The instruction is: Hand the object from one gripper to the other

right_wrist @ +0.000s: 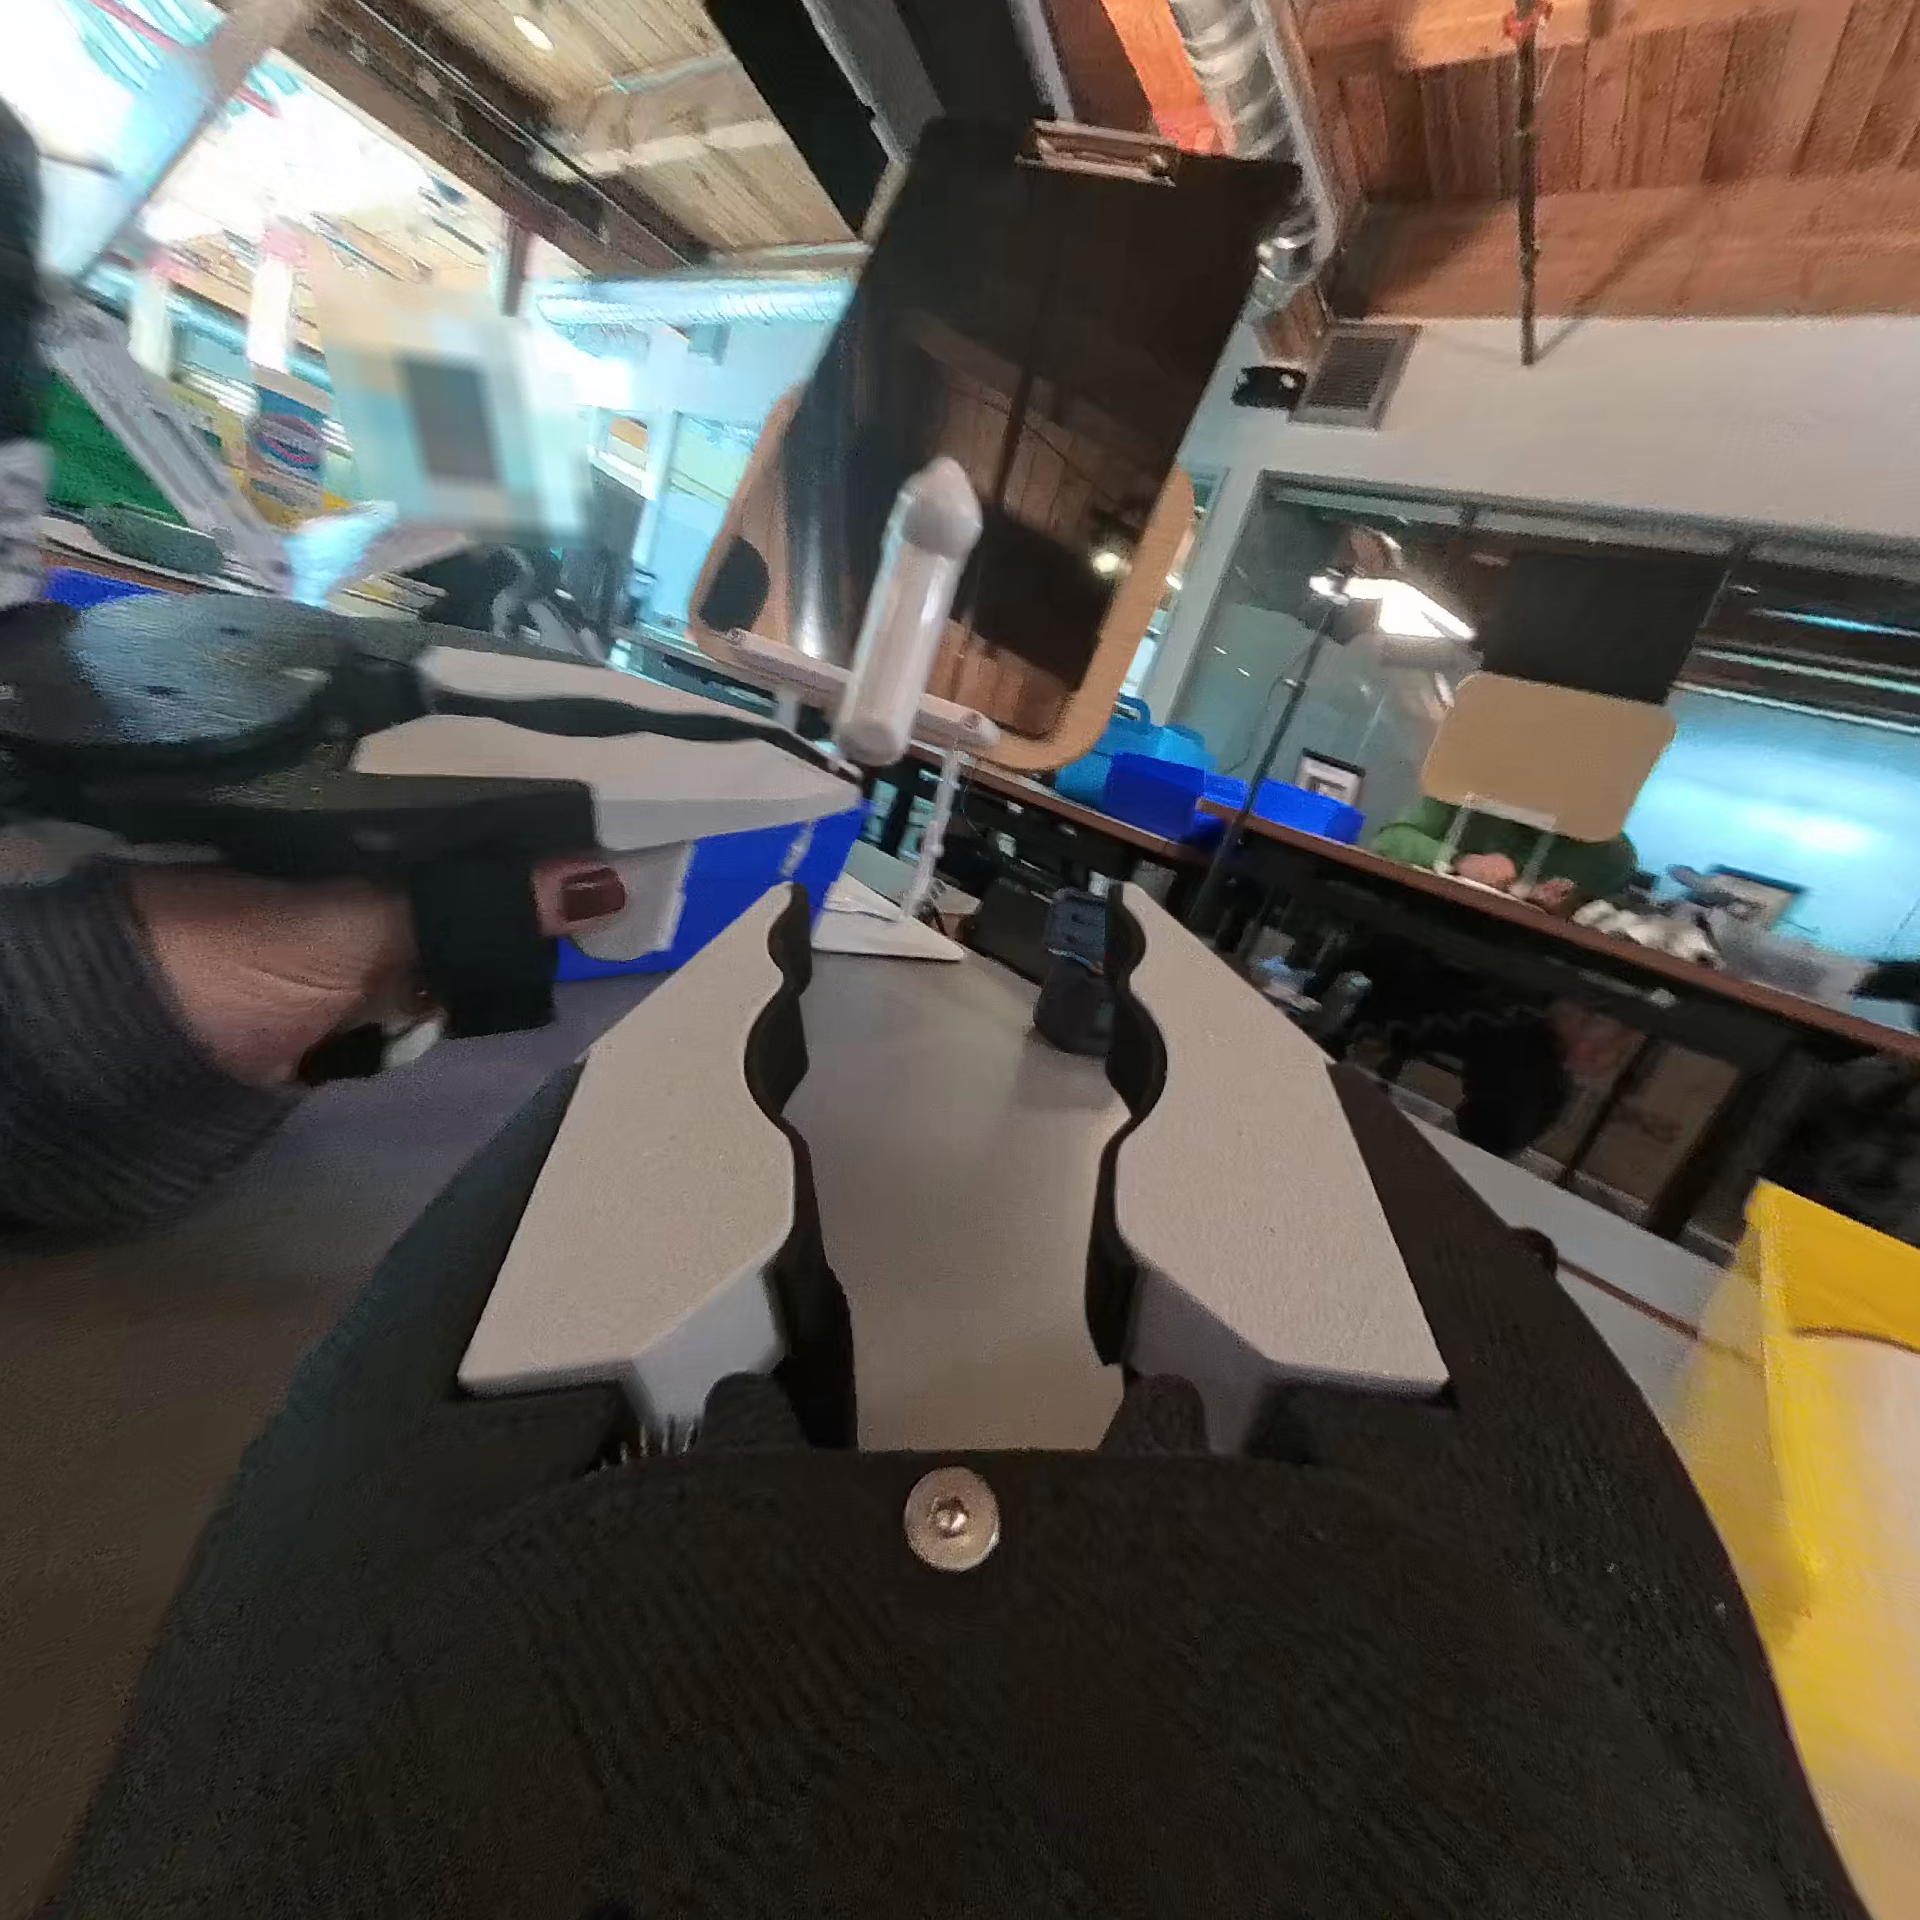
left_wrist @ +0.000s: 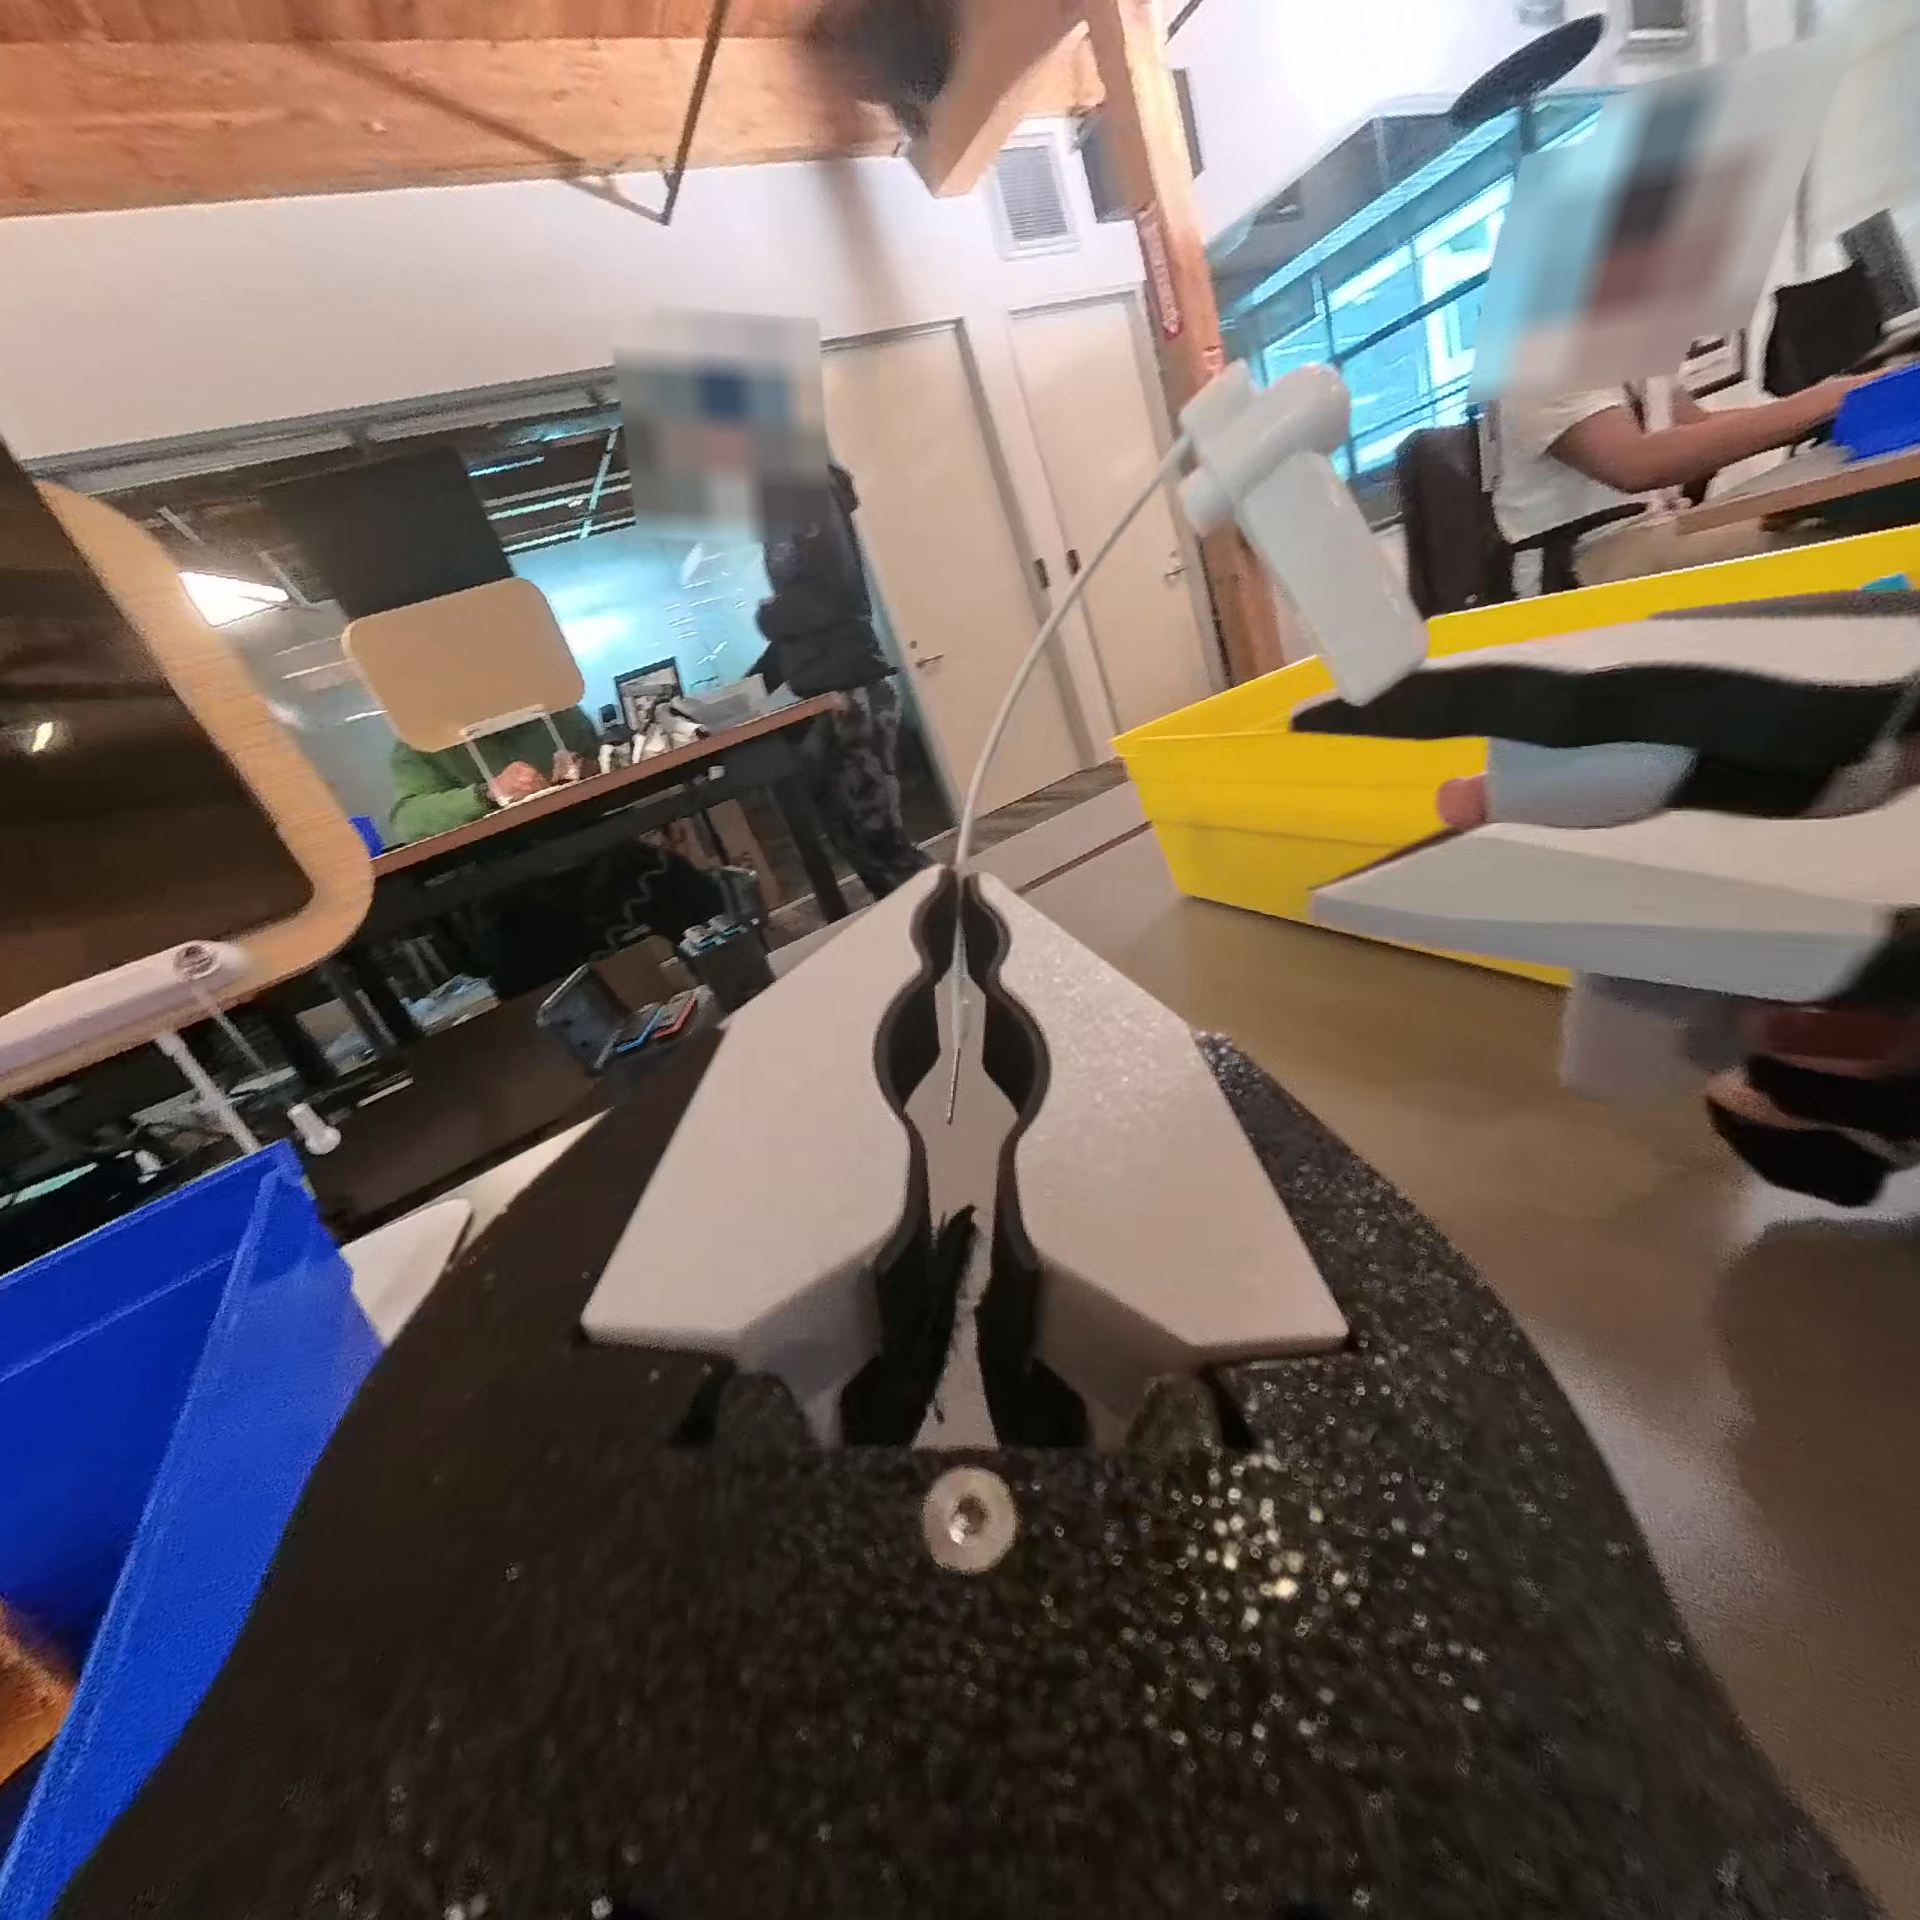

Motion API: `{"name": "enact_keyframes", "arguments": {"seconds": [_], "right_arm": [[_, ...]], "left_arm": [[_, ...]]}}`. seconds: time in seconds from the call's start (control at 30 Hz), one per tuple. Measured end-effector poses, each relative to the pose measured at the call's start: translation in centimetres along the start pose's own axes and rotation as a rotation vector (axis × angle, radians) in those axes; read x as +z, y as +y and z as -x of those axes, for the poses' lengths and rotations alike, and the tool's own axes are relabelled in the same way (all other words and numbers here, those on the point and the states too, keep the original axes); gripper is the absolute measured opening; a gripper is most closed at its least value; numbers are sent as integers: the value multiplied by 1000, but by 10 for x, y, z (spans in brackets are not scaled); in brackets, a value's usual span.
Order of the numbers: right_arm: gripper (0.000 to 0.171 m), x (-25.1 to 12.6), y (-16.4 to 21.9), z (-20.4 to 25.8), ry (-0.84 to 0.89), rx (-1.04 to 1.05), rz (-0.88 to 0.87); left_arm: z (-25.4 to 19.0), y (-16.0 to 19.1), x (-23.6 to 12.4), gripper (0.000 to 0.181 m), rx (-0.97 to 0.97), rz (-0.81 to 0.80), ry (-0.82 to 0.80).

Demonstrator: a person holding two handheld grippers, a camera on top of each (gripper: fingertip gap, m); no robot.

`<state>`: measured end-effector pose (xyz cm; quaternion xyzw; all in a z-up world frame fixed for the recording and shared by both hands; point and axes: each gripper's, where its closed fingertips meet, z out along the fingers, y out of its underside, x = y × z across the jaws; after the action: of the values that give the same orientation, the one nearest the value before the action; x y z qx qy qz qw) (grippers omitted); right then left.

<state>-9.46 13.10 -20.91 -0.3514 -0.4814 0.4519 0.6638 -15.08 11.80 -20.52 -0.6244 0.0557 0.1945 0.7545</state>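
A white plastic tag (left_wrist: 1299, 520) hangs on a thin white wire (left_wrist: 1039, 644). My left gripper (left_wrist: 961, 883) is shut on the wire's lower end, so the tag stands up and to the right above its tips. My right gripper (left_wrist: 1309, 810) comes in from the right, open, with its upper finger next to the tag's lower end. In the right wrist view, my right gripper (right_wrist: 956, 904) is open and empty. The left gripper (right_wrist: 852, 774) is at the left, and the tag (right_wrist: 914, 613) rises from its tip, above and beyond my right fingers.
A yellow bin (left_wrist: 1247, 800) stands on the brown table at the right, and a blue bin (left_wrist: 156, 1403) at the near left. A dark mirror-like panel on a white stand (right_wrist: 1039, 416) is behind the grippers. A small black object (right_wrist: 1075, 987) sits on the table. People are at desks farther back.
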Motion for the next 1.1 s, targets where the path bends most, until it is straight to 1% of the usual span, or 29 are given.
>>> {"name": "enact_keyframes", "arguments": {"seconds": [0.07,0.17,0.23,0.3,0.33,0.37,0.4,0.5,0.63,0.73,0.8,0.83,0.87,0.97,1.1], "right_arm": [[55,-1,-6,8,-57,47,-35],[55,-4,-13,6,-90,150,-81],[51,-6,-15,3,-102,214,-100],[41,-6,-13,-1,-89,235,-95],[33,-6,-12,-2,-82,236,-89],[19,-6,-10,-4,-68,226,-76],[10,-6,-8,-5,-61,211,-63],[9,-4,-2,-5,-48,191,-23],[9,-5,-1,-12,-2,169,-17],[9,-6,-3,-17,29,161,-23],[9,-8,-2,-23,74,132,-18],[9,-8,-2,-26,98,112,-13],[9,-9,0,-30,131,81,-1],[9,-9,3,-36,216,-78,43],[9,-6,2,-20,206,-425,84]], "left_arm": [[4,4,0,0,32,21,-29],[3,8,1,0,117,51,-49],[-1,11,3,0,199,76,-55],[-6,11,4,0,283,84,-56],[-8,11,5,0,317,85,-54],[-11,10,5,0,342,85,-51],[-13,9,5,0,357,79,-47],[-13,10,5,0,354,83,-47],[-16,7,4,2,250,47,-7],[-20,6,5,29,193,27,28],[-28,1,5,45,148,-8,84],[-34,-2,4,51,128,-32,121],[-40,-7,2,53,104,-63,165],[-52,-19,-4,54,37,-137,257],[-49,-25,-8,49,68,-172,243]]}}
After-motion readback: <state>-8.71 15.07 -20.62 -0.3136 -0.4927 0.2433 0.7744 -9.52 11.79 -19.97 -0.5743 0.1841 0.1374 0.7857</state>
